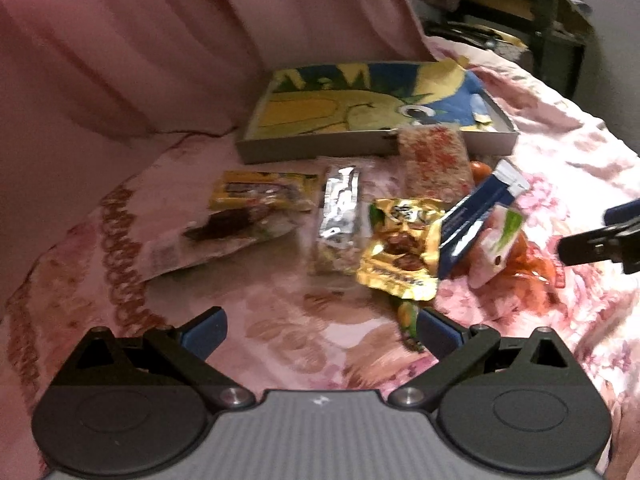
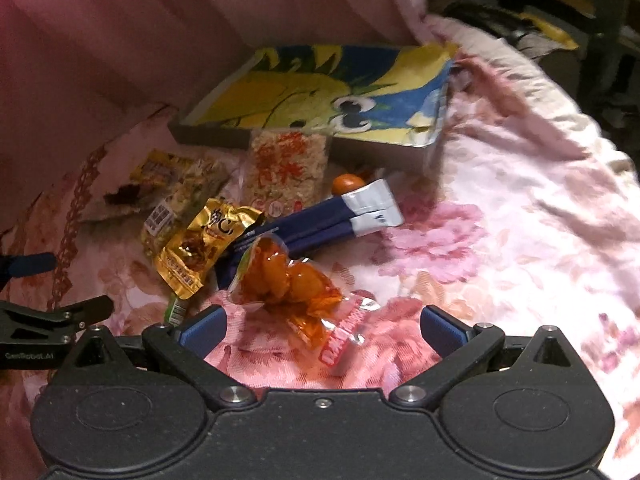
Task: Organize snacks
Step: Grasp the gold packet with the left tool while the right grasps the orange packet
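Both grippers hang over a pink floral bedspread [image 2: 500,208] with their jaws spread wide and nothing between them. The left gripper [image 1: 320,326] has bare cloth in its gap; the nearest snack, a gold foil packet [image 1: 400,248], lies just ahead of its right finger, and a small green wrapper [image 1: 408,320] peeking from under that packet sits just beside the blue pad of that finger (whether it touches, the blur hides). The right gripper [image 2: 322,326] faces a clear pouch of orange pieces [image 2: 292,284] lying just ahead of its left finger, the pouch's red-printed end reaching into the open gap without meeting either pad.

The rest of the snacks lie in a loose row across the middle of the bedspread. From the left wrist view, a yellow-topped pack with dark contents [image 1: 248,212] lies toward the left edge, a silver stick pack [image 1: 340,216] lies beside it, and the gold packet comes next. Two dark blue stick packs with white ends [image 2: 320,220] lie side by side, angled, partly over the gold packet's far side. A pale crispy block with red print [image 2: 286,168] leans against the near wall of a shallow grey box [image 2: 380,152], which sits toward the far edge and is lined with a yellow-and-blue cartoon picture. A small orange round thing [image 2: 346,183] sits between the block and the blue sticks. Pink curtain [image 1: 140,40] hangs behind.
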Demonstrator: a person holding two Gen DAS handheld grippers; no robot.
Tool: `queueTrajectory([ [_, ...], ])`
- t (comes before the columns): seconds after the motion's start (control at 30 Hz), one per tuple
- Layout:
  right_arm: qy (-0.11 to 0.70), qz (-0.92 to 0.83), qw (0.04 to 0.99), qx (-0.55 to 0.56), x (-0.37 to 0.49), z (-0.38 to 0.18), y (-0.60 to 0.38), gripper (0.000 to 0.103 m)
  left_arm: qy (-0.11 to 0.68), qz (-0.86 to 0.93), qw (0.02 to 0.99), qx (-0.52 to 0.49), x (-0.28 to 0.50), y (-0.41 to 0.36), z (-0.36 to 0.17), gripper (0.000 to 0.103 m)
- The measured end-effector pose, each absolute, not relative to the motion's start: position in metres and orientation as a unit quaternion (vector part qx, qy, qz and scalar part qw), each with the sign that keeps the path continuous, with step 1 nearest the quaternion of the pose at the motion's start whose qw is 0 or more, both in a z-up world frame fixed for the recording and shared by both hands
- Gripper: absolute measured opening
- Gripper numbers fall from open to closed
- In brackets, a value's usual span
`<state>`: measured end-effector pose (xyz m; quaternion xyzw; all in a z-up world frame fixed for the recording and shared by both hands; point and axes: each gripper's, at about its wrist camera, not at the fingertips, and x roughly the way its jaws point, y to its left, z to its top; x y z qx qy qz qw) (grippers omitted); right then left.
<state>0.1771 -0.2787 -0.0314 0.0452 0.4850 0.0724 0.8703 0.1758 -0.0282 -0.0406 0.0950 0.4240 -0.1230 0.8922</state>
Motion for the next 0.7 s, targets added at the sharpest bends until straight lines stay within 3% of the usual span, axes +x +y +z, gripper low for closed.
queueTrajectory([
  [0.13,0.504,0.112,0.857,0.001,0.194,-0.048,-0.272,0.103,0.416,-0.154,0.890,0.107,0.184,-0.036,-0.045,0.103],
  [0.37,0.470,0.204,0.841,-0.175,0.201,-0.064,-0.239,0.102,0.391,-0.211,0.892,0.086,0.201,-0.035,-0.047,0.103],
  [0.7,0.457,0.255,0.832,-0.186,0.213,-0.070,-0.238,0.102,0.331,-0.328,0.876,0.124,0.220,-0.072,-0.058,0.099],
])
